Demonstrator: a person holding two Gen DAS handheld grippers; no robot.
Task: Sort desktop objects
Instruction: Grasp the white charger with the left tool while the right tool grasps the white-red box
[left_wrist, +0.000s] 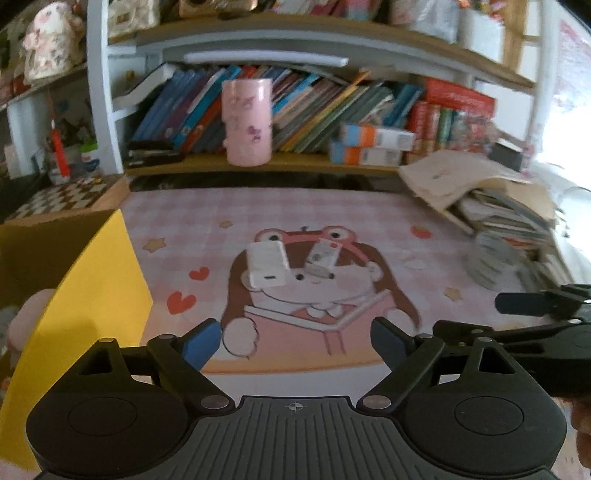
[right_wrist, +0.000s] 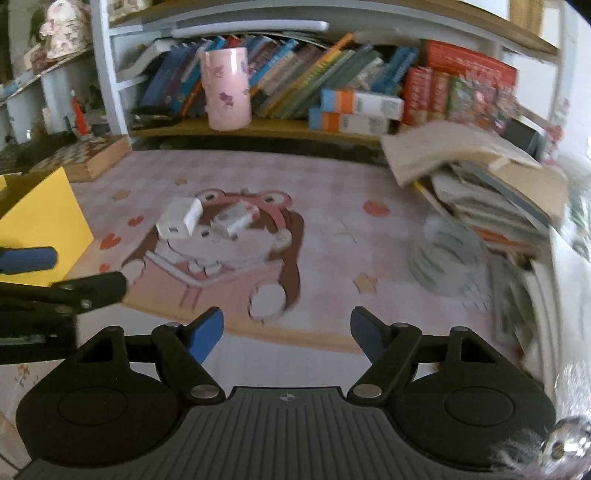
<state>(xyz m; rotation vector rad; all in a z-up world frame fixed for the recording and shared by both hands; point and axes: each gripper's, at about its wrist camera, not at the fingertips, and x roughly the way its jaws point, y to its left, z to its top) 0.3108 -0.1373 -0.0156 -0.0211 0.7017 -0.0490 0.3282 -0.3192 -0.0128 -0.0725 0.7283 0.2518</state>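
A white power adapter (left_wrist: 267, 264) and a smaller white-grey USB-like device (left_wrist: 322, 260) lie side by side on the pink cartoon desk mat (left_wrist: 369, 221). Both also show in the right wrist view, the adapter (right_wrist: 180, 221) and the smaller device (right_wrist: 236, 220). My left gripper (left_wrist: 295, 343) is open and empty, hovering near the mat's front edge, short of both objects. My right gripper (right_wrist: 286, 332) is open and empty, to the right of the left one. A yellow box (left_wrist: 92, 295) stands at the left, also in the right wrist view (right_wrist: 44, 218).
A pink cylinder holder (left_wrist: 248, 123) stands on the low shelf before leaning books. A messy stack of books and papers (left_wrist: 491, 199) and a grey ribbed object (right_wrist: 447, 258) sit at the right. A checkered board (left_wrist: 62, 195) is at the back left.
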